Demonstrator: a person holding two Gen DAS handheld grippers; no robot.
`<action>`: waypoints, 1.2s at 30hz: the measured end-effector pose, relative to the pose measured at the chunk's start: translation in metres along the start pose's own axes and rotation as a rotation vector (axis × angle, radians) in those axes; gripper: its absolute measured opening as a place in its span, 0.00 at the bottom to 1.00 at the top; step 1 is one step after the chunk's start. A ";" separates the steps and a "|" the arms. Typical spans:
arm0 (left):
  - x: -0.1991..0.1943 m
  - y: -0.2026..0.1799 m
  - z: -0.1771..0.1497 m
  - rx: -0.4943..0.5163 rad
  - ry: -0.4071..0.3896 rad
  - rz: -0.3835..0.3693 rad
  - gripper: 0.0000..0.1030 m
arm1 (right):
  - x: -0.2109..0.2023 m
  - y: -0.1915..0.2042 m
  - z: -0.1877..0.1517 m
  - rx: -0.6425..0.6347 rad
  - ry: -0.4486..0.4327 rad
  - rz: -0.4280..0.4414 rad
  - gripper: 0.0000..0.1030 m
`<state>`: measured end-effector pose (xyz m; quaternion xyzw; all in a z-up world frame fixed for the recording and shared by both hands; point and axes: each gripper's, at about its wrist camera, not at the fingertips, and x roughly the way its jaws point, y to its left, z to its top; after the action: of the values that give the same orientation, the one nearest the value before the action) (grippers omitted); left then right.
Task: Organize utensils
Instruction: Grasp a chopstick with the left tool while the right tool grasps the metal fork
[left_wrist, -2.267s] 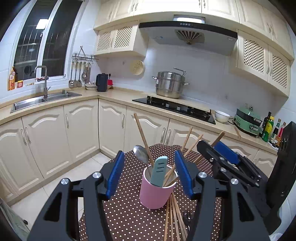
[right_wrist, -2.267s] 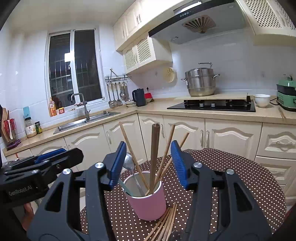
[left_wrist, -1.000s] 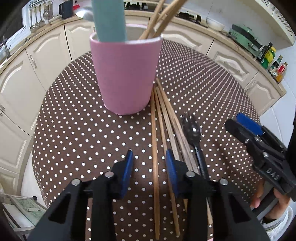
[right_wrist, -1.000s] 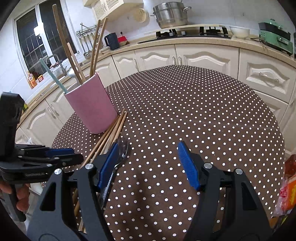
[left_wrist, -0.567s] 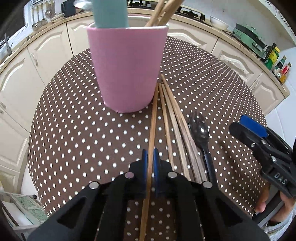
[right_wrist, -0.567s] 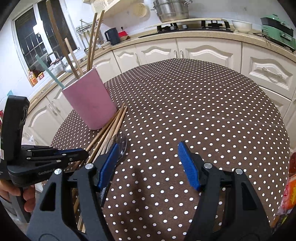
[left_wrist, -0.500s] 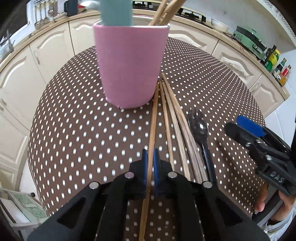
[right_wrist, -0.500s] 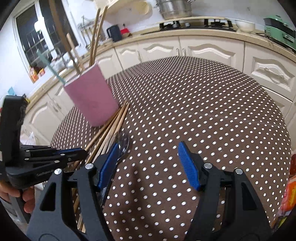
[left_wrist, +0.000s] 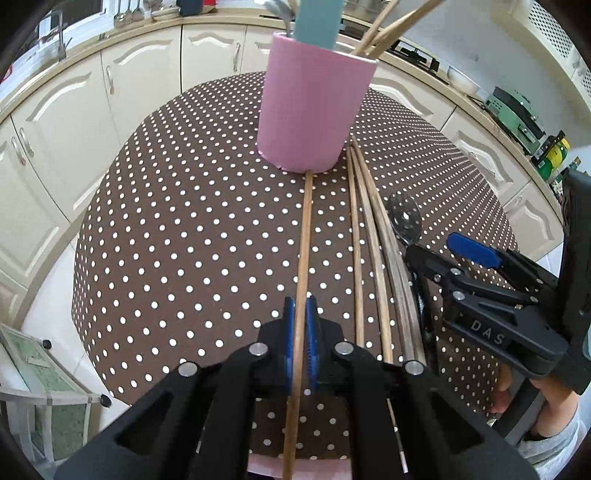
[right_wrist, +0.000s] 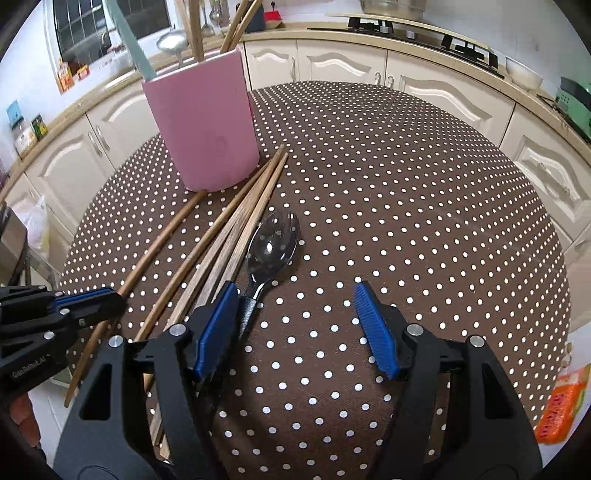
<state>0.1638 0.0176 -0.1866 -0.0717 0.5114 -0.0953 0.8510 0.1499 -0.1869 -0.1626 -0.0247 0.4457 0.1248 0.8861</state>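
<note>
A pink cup (left_wrist: 314, 107) with chopsticks and a teal handle in it stands on the dotted round table (left_wrist: 184, 229). My left gripper (left_wrist: 300, 314) is shut on one wooden chopstick (left_wrist: 306, 229) whose far tip touches the cup's base. To its right lie several more chopsticks (left_wrist: 373, 236) and a metal spoon (left_wrist: 404, 219). In the right wrist view the pink cup (right_wrist: 203, 122) is at upper left, the spoon (right_wrist: 271, 247) lies ahead, and my right gripper (right_wrist: 295, 314) stands open with its left finger beside the spoon's dark handle. The left gripper (right_wrist: 92, 299) holds its chopstick (right_wrist: 155, 243) at the left.
The table's edge (right_wrist: 546, 229) curves close on the right, with cream cabinets (right_wrist: 424, 85) behind. An orange packet (right_wrist: 557, 410) lies below the table at lower right. A person's hand (left_wrist: 517, 391) holds the right gripper (left_wrist: 480, 288). A glass-topped stand (left_wrist: 40, 376) sits at lower left.
My left gripper closed on one chopstick and swung it left, away from the bundle. The right gripper moved in over the spoon's handle and stayed open.
</note>
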 end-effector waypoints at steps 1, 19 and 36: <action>0.001 0.001 0.002 -0.010 0.010 -0.004 0.06 | 0.001 0.001 0.002 -0.008 0.011 -0.005 0.63; 0.039 -0.029 0.061 0.160 0.176 0.069 0.18 | 0.020 -0.006 0.043 -0.111 0.281 0.025 0.44; -0.009 -0.009 0.046 0.096 -0.024 -0.099 0.05 | -0.002 -0.022 0.040 -0.021 0.160 0.098 0.11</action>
<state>0.1990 0.0117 -0.1551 -0.0571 0.4917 -0.1610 0.8538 0.1852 -0.2027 -0.1381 -0.0223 0.5144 0.1704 0.8402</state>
